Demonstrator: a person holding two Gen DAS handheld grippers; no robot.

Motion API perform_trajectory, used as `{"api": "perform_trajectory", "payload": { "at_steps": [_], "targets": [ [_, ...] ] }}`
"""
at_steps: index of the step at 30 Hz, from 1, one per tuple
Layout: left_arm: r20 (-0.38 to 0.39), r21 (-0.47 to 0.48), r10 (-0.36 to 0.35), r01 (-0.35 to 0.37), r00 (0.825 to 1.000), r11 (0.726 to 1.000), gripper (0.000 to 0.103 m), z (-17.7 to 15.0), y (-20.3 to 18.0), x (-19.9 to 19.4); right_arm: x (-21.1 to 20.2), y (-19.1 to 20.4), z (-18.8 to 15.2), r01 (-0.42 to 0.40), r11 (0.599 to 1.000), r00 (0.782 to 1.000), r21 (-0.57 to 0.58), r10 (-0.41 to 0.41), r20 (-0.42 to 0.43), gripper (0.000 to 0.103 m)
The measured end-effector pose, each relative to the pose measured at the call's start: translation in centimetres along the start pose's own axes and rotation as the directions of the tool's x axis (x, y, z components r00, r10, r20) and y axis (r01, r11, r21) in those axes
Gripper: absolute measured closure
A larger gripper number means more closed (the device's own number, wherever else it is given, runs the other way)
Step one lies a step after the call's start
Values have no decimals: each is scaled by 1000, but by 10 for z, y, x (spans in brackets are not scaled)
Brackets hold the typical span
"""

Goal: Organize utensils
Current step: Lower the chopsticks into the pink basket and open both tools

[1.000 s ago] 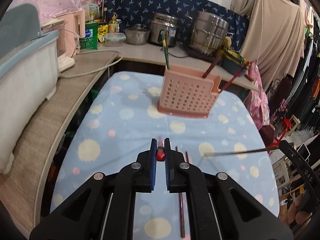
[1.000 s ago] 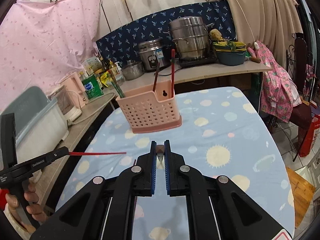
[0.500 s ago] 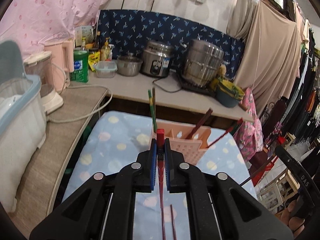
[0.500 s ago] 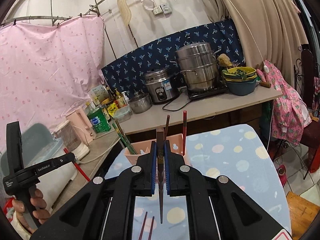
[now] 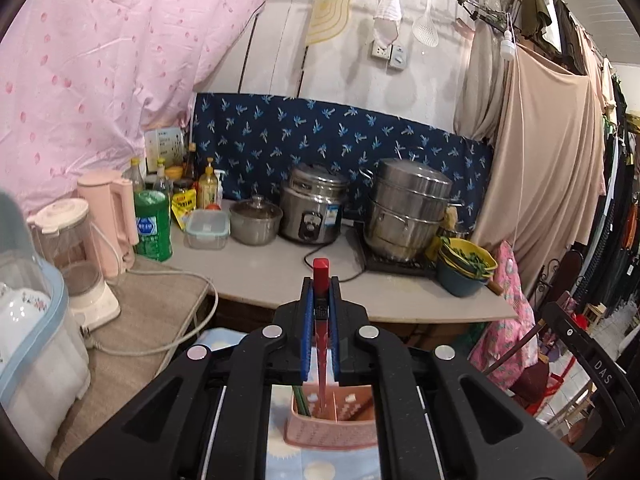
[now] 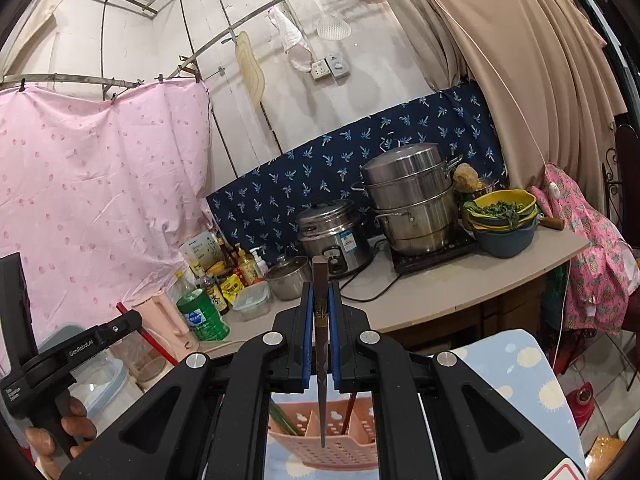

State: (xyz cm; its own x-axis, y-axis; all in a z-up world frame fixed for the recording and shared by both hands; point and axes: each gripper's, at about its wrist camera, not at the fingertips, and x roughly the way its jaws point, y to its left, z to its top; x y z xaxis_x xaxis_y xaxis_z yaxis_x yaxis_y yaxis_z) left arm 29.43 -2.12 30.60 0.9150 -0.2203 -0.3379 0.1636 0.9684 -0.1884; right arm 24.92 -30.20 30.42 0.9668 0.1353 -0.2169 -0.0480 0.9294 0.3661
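Note:
My left gripper is shut on a red chopstick that stands upright, thick end up, its thin tip hanging over the pink perforated utensil basket low in the left wrist view. My right gripper is shut on a dark brown chopstick, also upright, its tip over the same basket. Green chopsticks and a reddish one lean inside the basket. The left gripper with its red chopstick shows at the left of the right wrist view, a hand on its handle.
The basket stands on a blue cloth with pale dots. Behind runs a counter with a rice cooker, a steel steamer pot, bowls of greens, bottles and a blender. Hanging clothes fill the right side.
Both grippers rose from the cloth with their chopsticks, which swung from lying to upright. The basket dropped to the bottom of both views and the chopstick tips now hang over it.

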Motion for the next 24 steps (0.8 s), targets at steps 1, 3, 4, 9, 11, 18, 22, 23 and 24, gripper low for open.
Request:
{"api": "perform_trajectory", "payload": {
  "at_steps": [1, 3, 4, 9, 11, 18, 22, 23, 24],
  "targets": [
    [2, 0, 0, 0, 1000, 1000, 96, 1, -1, 4, 6, 0, 2, 3, 1000, 1000, 0, -3, 3, 96],
    [-1, -1, 3, -3, 1000, 1000, 96, 2, -2, 13, 18, -1, 5, 8, 1000, 1000, 4, -8, 2, 96],
    [-7, -2, 4, -4, 1000, 1000, 96, 1, -2, 19, 25, -2, 5, 10, 1000, 1000, 7, -10, -3, 96],
    [-50, 4, 18, -17, 999, 1000, 96, -12, 1, 41, 52, -3, -11, 26, 1000, 998, -2, -26, -53, 96],
    [-70, 4, 22, -21, 997, 1000, 96, -19, 4, 48, 60, -4, -20, 32, 999, 997, -8, -32, -76, 96],
    [-132, -9, 26, -28, 991, 1000, 96, -40, 13, 67, 83, -8, -50, 53, 998, 988, -17, -55, -143, 96],
    [-149, -12, 27, -29, 988, 1000, 96, -49, 16, 72, 91, -8, -61, 50, 998, 983, -31, -54, -176, 95],
    [-149, -8, 31, -33, 988, 999, 96, -51, 16, 72, 93, -8, -62, 46, 998, 982, -33, -52, -183, 95],
    [-153, -4, 32, -33, 988, 999, 95, -52, 16, 72, 93, -8, -63, 48, 998, 981, -36, -54, -185, 95]
  ]
}}
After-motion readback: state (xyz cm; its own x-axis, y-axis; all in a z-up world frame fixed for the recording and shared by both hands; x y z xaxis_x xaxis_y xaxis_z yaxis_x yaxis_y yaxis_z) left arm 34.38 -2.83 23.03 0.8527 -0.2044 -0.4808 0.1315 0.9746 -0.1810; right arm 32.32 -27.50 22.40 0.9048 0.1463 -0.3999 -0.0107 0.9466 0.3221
